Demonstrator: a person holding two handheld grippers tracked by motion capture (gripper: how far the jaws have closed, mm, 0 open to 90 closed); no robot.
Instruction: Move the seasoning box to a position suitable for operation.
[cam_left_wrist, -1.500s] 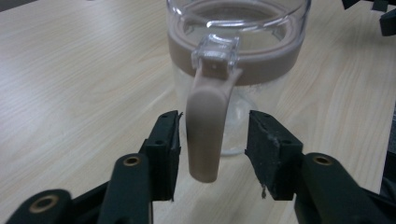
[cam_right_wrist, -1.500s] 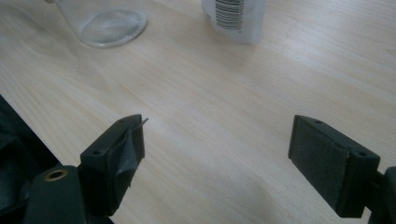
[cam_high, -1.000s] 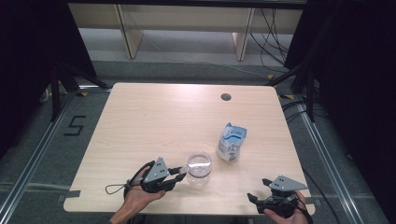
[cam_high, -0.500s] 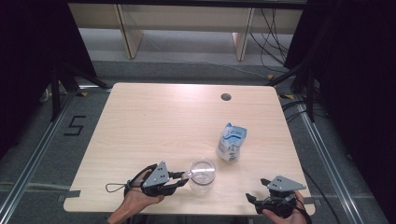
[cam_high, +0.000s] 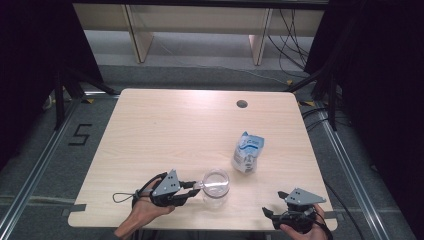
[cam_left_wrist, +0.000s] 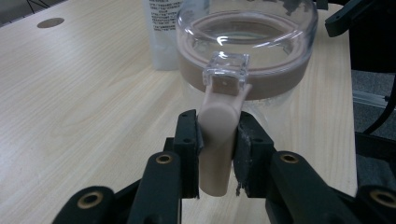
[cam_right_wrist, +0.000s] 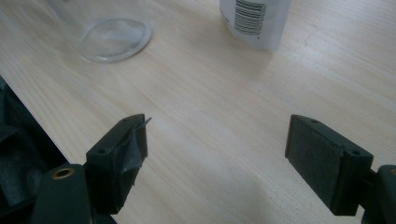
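Left claw clamped on the beige latch tab of a clear jar lid. Jar stood near the tabletop's front edge. White pouch stood just beyond it. Right claw spread wide, holding nothing, low over bare wood.

On the pale wooden table, the left gripper at seven o'clock touches a clear jar near six; a white-and-blue pouch stands toward four, the right gripper sits at five, and a round hole lies toward one
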